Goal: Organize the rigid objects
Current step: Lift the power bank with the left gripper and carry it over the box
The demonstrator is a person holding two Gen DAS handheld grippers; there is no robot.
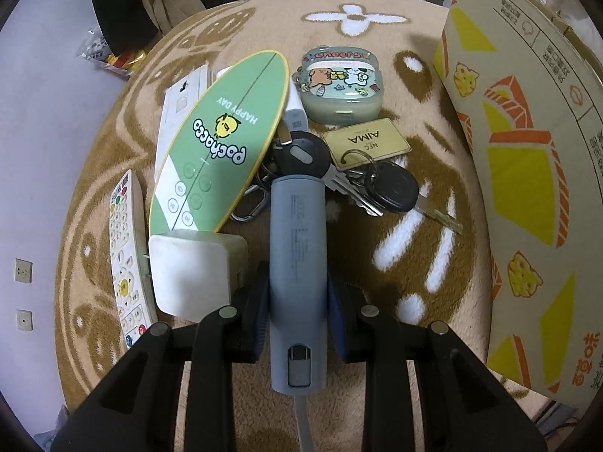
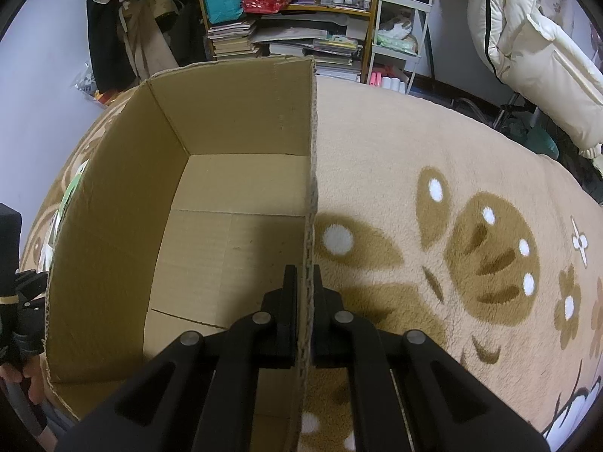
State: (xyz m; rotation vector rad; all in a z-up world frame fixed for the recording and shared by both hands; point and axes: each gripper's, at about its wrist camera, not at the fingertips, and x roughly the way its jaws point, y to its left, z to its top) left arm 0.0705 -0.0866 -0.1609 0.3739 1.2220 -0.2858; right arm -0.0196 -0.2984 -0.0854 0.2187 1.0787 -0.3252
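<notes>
My left gripper [image 1: 297, 293] is shut on a grey-blue stick-shaped device [image 1: 297, 248] with a cord at its near end, held over a pile on the rug. The pile holds a green oval Pochacco board [image 1: 218, 139], a white charger cube [image 1: 192, 271], a white remote [image 1: 126, 260], a bunch of keys [image 1: 380, 184] with a gold AIMA tag [image 1: 367, 139], and a green cartoon case [image 1: 341, 86]. My right gripper [image 2: 305, 301] is shut on the right wall of an open cardboard box [image 2: 226, 203], which looks empty inside.
The box's printed outer side [image 1: 527, 150] stands at the right of the pile. A patterned beige-brown rug [image 2: 452, 196] covers the surface. Shelves with books and bottles [image 2: 301, 37] and a white coat [image 2: 535, 37] stand behind.
</notes>
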